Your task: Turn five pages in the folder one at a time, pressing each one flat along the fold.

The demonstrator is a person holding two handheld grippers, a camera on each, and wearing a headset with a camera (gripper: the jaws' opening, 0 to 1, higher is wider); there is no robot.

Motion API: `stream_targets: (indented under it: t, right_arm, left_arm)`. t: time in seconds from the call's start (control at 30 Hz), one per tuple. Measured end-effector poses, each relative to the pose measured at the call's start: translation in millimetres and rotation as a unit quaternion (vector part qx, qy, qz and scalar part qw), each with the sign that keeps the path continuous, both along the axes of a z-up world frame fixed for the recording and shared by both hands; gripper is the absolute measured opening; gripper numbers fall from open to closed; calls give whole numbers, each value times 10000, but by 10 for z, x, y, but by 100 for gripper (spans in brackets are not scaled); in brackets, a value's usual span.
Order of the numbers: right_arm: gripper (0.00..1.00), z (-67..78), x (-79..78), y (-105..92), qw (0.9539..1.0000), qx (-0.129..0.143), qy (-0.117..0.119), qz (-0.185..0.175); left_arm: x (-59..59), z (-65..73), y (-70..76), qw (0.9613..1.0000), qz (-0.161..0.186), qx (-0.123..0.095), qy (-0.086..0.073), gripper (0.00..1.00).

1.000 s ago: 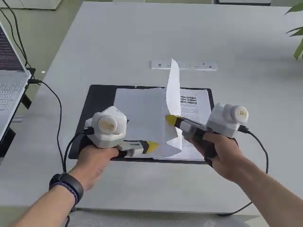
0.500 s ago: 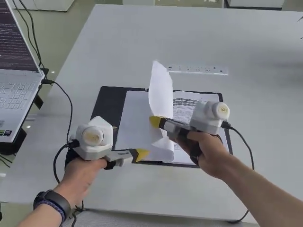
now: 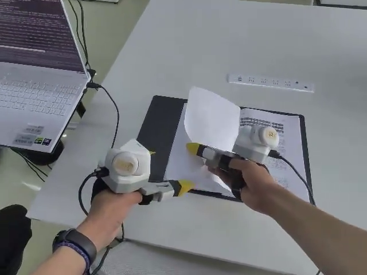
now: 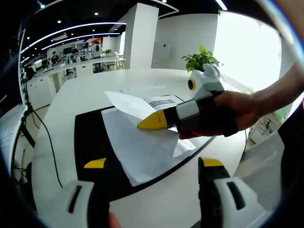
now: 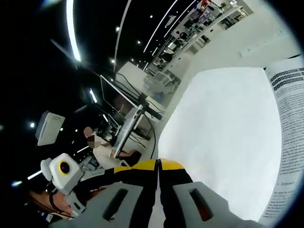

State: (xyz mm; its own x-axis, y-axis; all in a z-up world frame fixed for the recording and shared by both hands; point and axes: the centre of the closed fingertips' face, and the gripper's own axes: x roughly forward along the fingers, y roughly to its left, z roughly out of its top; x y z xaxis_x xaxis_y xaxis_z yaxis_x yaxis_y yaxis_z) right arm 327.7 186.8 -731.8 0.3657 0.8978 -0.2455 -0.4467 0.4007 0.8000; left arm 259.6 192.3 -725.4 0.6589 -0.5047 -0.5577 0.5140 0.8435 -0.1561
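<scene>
The folder (image 3: 157, 123) lies open and flat on the white table (image 3: 200, 46), just in front of the person. Its cover is black and smooth, with straight edges. One thin white page (image 3: 212, 117) is lifted off it. The page is blank on the side we see, bends softly, and has a sharp top corner. The right gripper (image 3: 193, 149) has its yellow tips pressed together on the bottom edge of this page. The right gripper view shows the sheet going down between the two closed tips.

A second ago the page stood almost straight up over the fold. Now it leans over to the left, and the right gripper still pinches it.

The left gripper (image 3: 183, 186) is by the near edge of the folder. Its two yellow-tipped tongs are wide apart and hold nothing.

A sheet with printed lines (image 3: 275, 134) lies flat on the right side of the folder. The lifted page hides part of the pages under it, and the right hand (image 3: 249, 180) covers the bottom of the printed sheet.

An open laptop (image 3: 34, 74) sits off to the left with a black cable (image 3: 112, 109) beside it. A long white power strip (image 3: 269, 82) lies behind the folder.
</scene>
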Motion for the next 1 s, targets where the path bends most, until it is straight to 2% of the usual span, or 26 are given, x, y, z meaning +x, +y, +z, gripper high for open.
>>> stream_targets:
  t: [0.13,0.33,0.4,0.43,0.53,0.63,0.8,1.0]
  right_arm:
    - [0,-152,25,90,9998,-69,185,-22]
    - [0,-506,41,153,9979,-352,538,-37]
    - [0,-600,34,173,9974,-448,563,-40]
    - [0,-655,14,173,9968,-588,549,-31]
    - [0,-761,24,191,9956,-706,607,-62]
    - [6,-838,-24,215,9941,-844,673,26]
    - [10,-807,-34,229,9948,-789,646,19]
    - [27,-702,-88,288,9965,-606,530,217]
  left_arm:
    - [-56,-46,43,9999,94,-30,53,76]
    - [-103,-61,186,9996,252,-42,83,76]
    - [-108,-60,230,9995,287,-27,83,76]
    - [-109,-57,265,9994,325,-22,82,76]
    - [-112,-46,326,9991,405,-38,77,76]
    - [-116,-54,386,9988,482,-39,79,76]
    - [-128,-90,395,9987,487,-20,113,76]
    - [-94,-110,300,9990,418,-33,130,76]
